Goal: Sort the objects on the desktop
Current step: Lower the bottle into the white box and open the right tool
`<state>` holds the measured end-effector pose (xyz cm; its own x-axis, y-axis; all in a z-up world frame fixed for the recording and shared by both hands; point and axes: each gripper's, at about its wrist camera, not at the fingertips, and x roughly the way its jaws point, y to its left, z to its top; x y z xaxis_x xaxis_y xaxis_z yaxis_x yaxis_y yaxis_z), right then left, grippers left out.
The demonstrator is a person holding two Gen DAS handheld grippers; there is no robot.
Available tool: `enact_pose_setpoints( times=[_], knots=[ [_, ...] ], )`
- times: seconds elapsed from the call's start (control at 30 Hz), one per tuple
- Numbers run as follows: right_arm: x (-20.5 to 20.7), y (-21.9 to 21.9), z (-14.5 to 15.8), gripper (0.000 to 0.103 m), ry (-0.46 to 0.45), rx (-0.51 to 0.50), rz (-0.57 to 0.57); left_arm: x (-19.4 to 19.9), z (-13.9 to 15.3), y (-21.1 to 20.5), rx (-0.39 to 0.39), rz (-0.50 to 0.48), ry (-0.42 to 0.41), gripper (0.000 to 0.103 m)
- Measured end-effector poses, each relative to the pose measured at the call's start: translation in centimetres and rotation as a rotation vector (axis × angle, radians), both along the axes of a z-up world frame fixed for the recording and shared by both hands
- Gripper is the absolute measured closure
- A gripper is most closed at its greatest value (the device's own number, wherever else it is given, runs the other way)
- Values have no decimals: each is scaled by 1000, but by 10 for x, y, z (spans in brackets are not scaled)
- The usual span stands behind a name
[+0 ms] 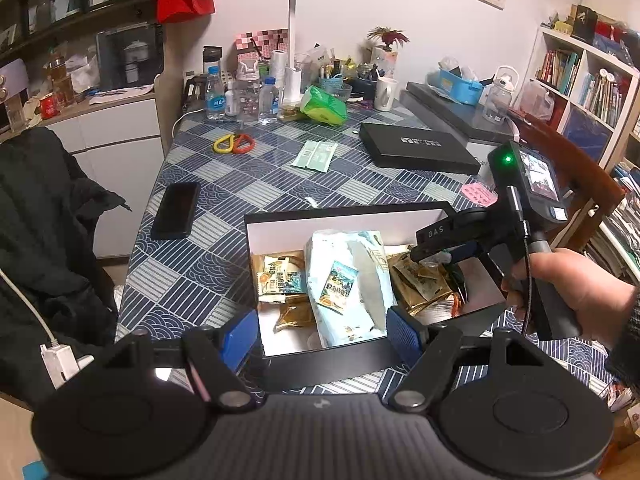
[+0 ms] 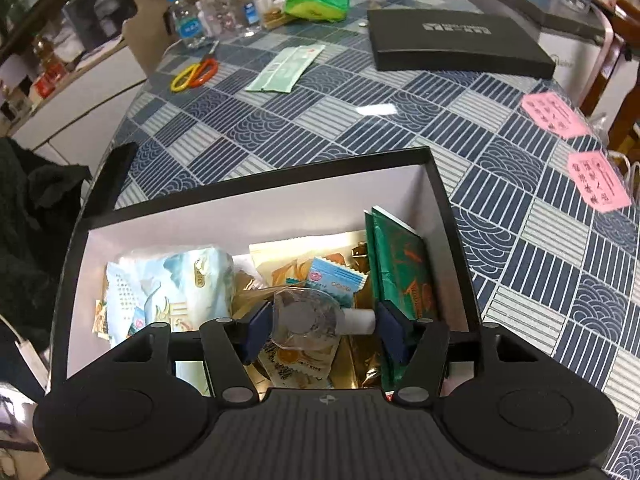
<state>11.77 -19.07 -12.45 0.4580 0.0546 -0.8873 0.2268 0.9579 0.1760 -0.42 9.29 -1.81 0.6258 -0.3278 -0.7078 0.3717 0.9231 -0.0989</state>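
Inside box [image 2: 448,216], right gripper [image 2: 324,326] jaws bracket small bottle [image 2: 304,320].

the tablecloth [image 2: 360,128] is a navy and pale grey patchwork of wave-scale and striped squares. the open box [image 2: 256,164] is black outside, white inside. in it lie a pale blue and white tissue pack [image 1: 348,280], gold foil sachets [image 1: 424,280] and dark green packets with orange marks [image 2: 400,264]. scissors [image 1: 234,144] have one yellow and one orange handle. two pink paper notes [image 2: 556,114] carry dark print.

Black grippers [image 2: 322,330] — blue-padded jaws — dark knit sleeve [image 1: 628,344]
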Motion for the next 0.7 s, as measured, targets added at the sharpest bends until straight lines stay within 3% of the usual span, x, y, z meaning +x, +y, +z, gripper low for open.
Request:
enact_pose_setpoints(
  times=[0.47, 0.7],
  knots=[
    [-32, -8, 24, 30, -101, 148, -94, 5, -3, 11, -1, -2, 10, 18],
    [-63, 14, 47, 19, -189, 107, -90, 8, -3, 11, 7, -10, 12, 18]
  ],
)
